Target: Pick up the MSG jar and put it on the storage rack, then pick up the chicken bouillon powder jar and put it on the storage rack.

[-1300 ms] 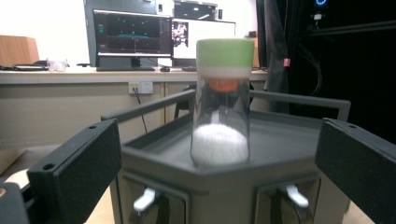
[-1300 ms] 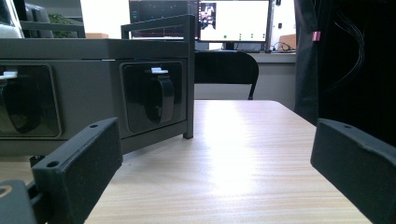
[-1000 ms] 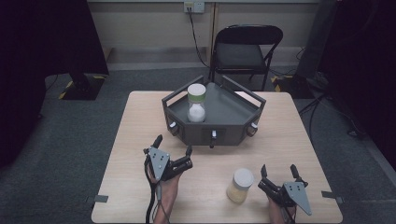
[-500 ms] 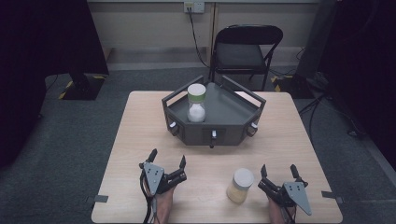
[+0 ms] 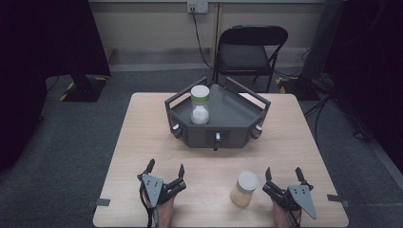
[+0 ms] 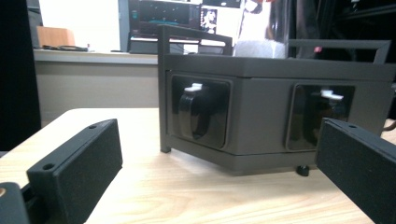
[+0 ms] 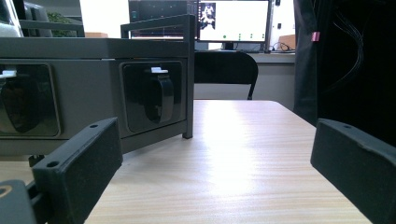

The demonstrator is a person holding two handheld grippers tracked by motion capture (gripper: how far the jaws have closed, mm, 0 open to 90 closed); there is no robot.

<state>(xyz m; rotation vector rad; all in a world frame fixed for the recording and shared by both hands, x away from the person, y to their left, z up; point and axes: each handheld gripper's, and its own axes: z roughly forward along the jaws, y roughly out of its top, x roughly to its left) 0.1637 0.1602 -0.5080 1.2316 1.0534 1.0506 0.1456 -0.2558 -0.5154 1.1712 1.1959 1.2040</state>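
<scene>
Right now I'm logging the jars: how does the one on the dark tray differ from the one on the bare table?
The tray jar stands on the dark tray, far side; the table jar stands near the right hand-held gripper. The tray jar looks taller, with white contents; the table jar's are yellowish. Both are upright, lidded, ungripped.

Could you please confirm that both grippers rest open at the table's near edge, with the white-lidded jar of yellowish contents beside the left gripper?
Not quite: in the high view the white-lidded jar of yellowish contents stands beside the right gripper, not the left gripper. Both do rest open at the near edge of the light wooden table.
</scene>
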